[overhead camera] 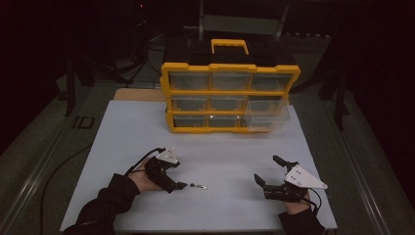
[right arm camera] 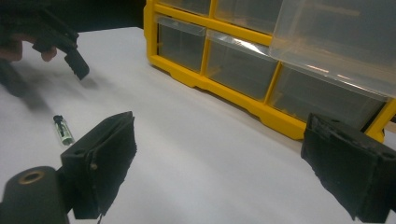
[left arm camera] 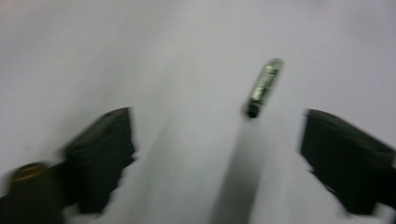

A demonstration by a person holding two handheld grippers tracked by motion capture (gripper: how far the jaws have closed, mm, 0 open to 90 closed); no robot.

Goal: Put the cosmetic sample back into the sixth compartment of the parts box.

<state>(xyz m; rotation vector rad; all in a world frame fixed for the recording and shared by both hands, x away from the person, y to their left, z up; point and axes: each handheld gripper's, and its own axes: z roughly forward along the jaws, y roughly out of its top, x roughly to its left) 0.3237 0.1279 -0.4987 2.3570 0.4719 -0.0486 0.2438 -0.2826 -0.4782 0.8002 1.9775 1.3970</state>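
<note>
Small cylindrical bit (left arm camera: 264, 87), centre-right of frame: probably light, rigid, rolls easily; grip across mid-shaft; left gripper (left arm camera: 217, 154) wide open, empty.

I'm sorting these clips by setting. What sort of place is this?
Probably a dim lab or workshop bench: a white table, a yellow drawer organizer for small parts, and metal stands in the dark around it.

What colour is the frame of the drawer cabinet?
Yellow; the cabinet frame shows best in the right gripper view.
</note>
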